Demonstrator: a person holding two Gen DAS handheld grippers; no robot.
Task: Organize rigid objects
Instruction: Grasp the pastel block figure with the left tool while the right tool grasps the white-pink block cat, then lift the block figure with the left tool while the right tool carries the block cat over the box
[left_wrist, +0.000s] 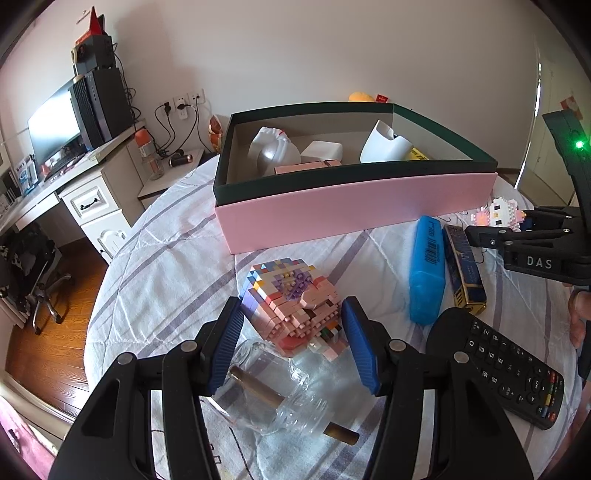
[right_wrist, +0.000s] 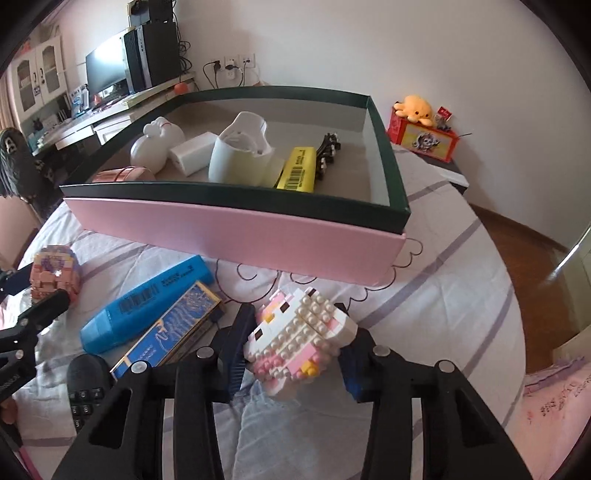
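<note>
A pink box with a dark green rim (left_wrist: 354, 206) (right_wrist: 236, 232) stands on the striped bed and holds several white items and a yellow marker (right_wrist: 297, 170). My left gripper (left_wrist: 293, 345) is open around a pastel brick figure (left_wrist: 291, 299) lying on the bed; its pads stand beside the figure. My right gripper (right_wrist: 295, 350) is shut on a white and pink brick cat figure (right_wrist: 299, 339), which also shows in the left wrist view (left_wrist: 498, 214).
A blue marker (left_wrist: 426, 269) (right_wrist: 147, 302) and a blue-gold box (left_wrist: 463, 269) (right_wrist: 170, 332) lie side by side. A black remote (left_wrist: 498, 365) and a clear glass jar (left_wrist: 280, 391) lie near me. A desk (left_wrist: 55, 184) stands left.
</note>
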